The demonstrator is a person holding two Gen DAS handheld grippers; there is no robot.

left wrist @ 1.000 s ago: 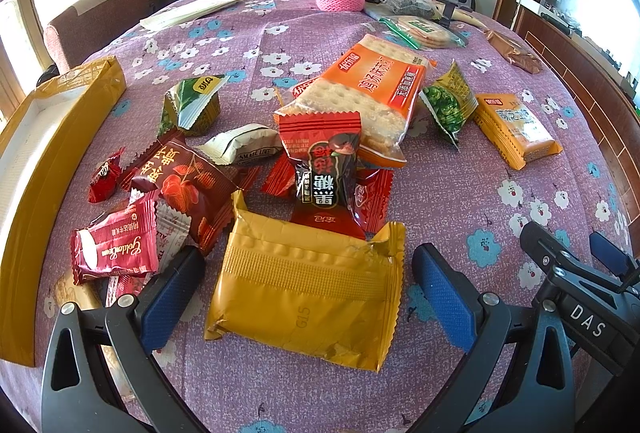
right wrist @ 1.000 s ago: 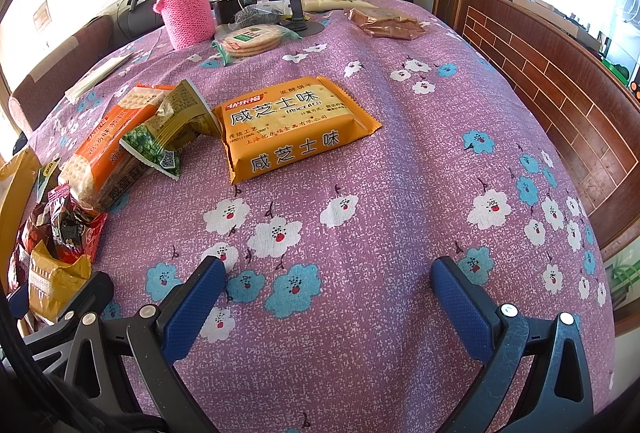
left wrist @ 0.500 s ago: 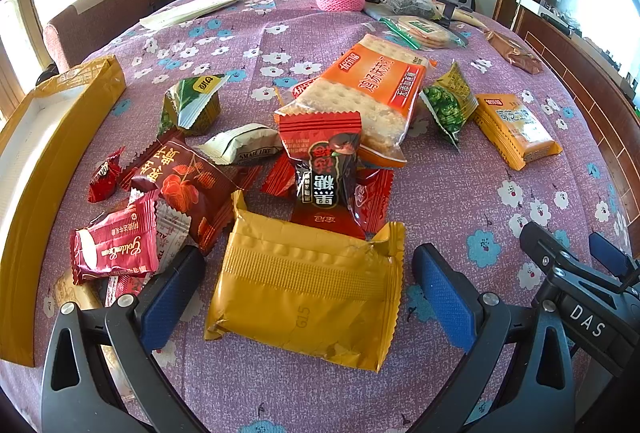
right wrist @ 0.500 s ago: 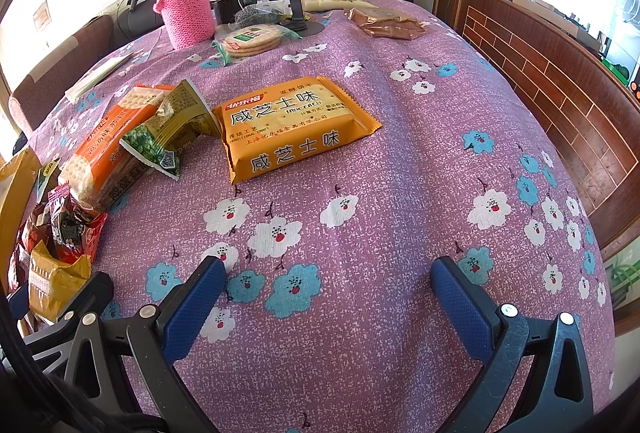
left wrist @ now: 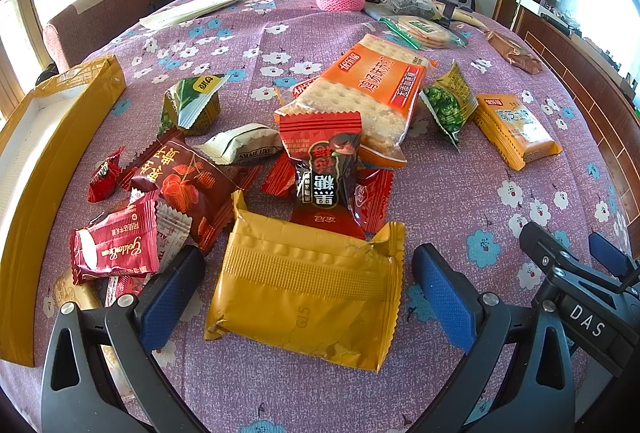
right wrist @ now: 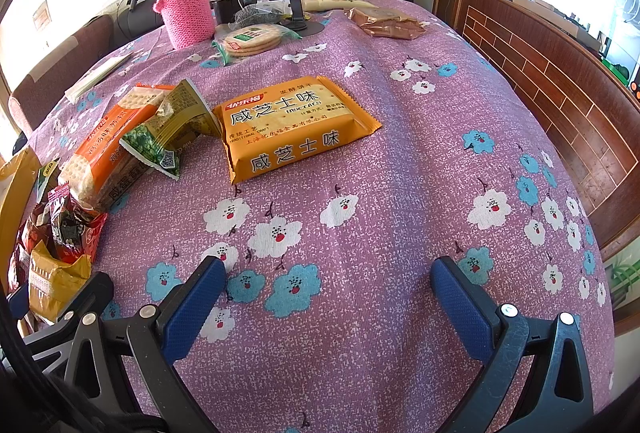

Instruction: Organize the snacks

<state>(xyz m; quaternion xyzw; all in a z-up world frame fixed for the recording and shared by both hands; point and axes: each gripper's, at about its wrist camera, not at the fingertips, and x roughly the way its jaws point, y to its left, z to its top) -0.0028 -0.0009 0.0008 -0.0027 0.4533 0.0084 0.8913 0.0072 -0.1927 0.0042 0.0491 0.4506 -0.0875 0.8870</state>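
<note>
Only leftward: yellow box (left wrist: 60, 161) beside snacks (left wrist: 188, 189).

The left gripper (left wrist: 308, 285) has two black angular plastic arms, each tipped with a blue pad (left wrist: 170, 299) of fine dotted texture and fastened by a round silver screw near the pad's base. The right gripper (right wrist: 328, 297) is built the same way, with black arms, textured blue pads (right wrist: 464, 307) and silver screws, its plastic lightly scuffed. Seen from the left wrist, the right gripper's black body carries the white letters "DAS" and small dark screws.
</note>
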